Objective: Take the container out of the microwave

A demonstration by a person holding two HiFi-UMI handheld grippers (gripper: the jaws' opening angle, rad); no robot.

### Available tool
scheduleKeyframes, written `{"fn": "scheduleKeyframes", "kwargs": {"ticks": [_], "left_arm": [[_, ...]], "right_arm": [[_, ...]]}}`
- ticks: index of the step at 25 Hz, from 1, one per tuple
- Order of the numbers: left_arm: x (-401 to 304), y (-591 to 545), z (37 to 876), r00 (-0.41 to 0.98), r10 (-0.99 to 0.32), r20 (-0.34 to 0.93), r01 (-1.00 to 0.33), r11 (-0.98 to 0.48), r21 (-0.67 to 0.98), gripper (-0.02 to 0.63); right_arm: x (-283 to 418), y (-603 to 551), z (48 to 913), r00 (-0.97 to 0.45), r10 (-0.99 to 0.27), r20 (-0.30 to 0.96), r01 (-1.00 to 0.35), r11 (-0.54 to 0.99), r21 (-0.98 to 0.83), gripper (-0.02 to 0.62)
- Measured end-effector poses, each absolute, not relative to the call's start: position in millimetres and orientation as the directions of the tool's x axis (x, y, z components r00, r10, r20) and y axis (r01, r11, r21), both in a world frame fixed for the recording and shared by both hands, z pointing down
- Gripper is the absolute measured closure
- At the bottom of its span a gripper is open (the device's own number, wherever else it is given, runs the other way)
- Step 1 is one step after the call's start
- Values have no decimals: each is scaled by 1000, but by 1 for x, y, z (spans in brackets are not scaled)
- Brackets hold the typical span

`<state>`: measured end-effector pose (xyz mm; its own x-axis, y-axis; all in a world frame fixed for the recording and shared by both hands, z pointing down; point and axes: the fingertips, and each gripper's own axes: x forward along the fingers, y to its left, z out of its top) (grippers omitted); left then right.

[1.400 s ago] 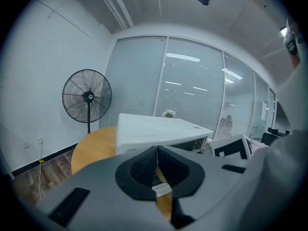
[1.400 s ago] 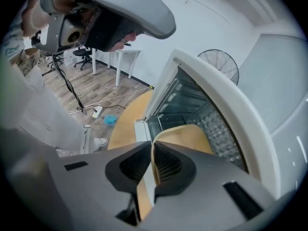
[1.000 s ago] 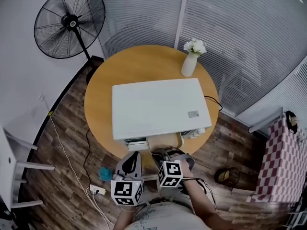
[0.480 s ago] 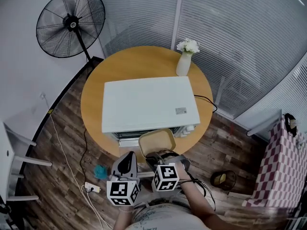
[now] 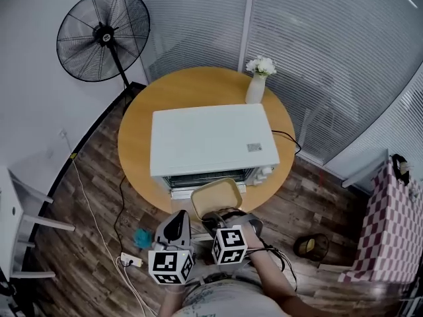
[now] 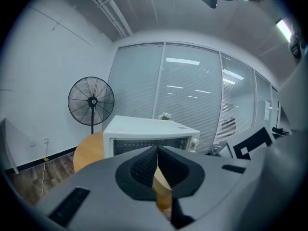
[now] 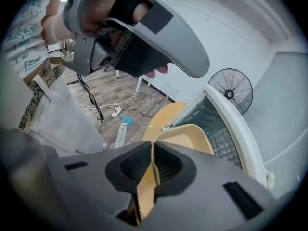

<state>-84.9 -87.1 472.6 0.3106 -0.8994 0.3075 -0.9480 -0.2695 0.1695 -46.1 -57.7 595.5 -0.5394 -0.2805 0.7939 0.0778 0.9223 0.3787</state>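
Fan: far left, well apart from the work.
Counter: round and wooden, carrying the microwave and a vase.
Left tongs: pressed shut. A tan sliver shows below the tips in the left gripper view, but the right gripper view shows these tongs apart from the container, so they appear to hold nothing. They would serve best as a spare support under the near-left rim.
Microwave: white, its front facing the person.
Container: a shallow tan tray, out of the cavity and just in front of the microwave, at the counter's near edge. It looks close to level.
Right tongs: closed on the container's near rim, and that single pinch bears the whole load. The container reaches away from the pinch toward the microwave.
Step in hand: by my reading, drawing the container clear. Doing it well means pulling straight back, slow and level, because a one-edge grip invites the far end to droop or twist.
Vase: beyond the microwave at right, out of the path.
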Motion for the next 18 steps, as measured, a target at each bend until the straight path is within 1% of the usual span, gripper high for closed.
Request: {"fn": "scheduleKeyframes", "kwargs": {"ticks": [4,9,18], "left_arm": [[-103,-73,465,329,-896,300,-943,-292,161,592],[-121,-58,468,355,-883,307,-934,-323,150,592],[-128,-32,471,430,-851,303,-903,-405,144,592]], "right_arm": [[-69,-38,590,-537,-261,802,84,929,359,581],[-91,-21,585,-532,-279,799,66,928,368,580],[-97,8,580,-490,-314,814,6,932,363,580]]}}
